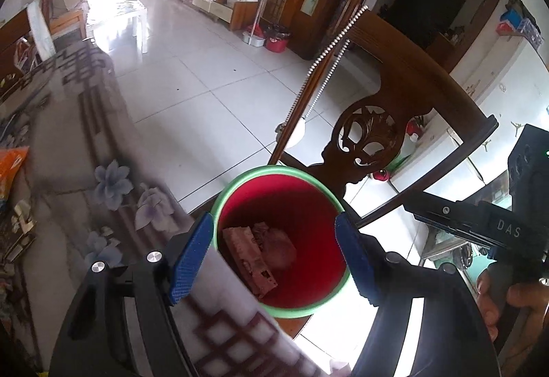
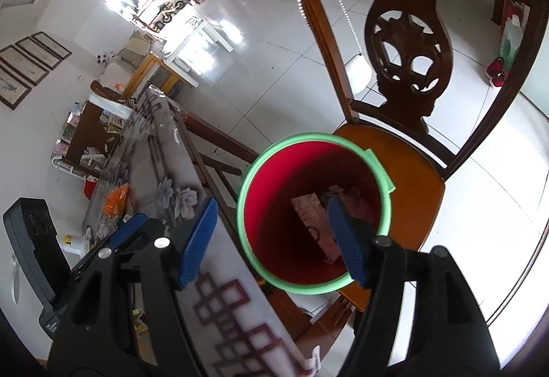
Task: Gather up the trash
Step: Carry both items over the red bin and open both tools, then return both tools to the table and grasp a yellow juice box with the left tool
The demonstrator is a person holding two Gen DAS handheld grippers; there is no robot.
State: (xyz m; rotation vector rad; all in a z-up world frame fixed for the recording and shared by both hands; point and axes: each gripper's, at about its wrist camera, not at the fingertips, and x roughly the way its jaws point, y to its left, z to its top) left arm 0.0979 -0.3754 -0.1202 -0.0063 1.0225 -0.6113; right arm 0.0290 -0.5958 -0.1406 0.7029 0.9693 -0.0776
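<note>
Both my wrist cams look steeply down along the fingers, close above the red bin (image 1: 284, 239) (image 2: 314, 215) on the wooden chair (image 2: 408, 171). Left cam sits left of it, right cam slightly higher. Shared: bin, chair back, patterned surface (image 1: 68, 171) (image 2: 154, 154) edge.

My left gripper (image 1: 274, 260): black frame, blue ribbed pads (image 1: 190, 258), two silver screws (image 1: 154, 256). My right gripper (image 2: 274, 241): same black frame, blue pads (image 2: 200, 241), silver screws (image 2: 161, 242). White "DAS" lettering (image 1: 508, 228) on its black body; a hand (image 1: 511, 294) on the grip.
</note>
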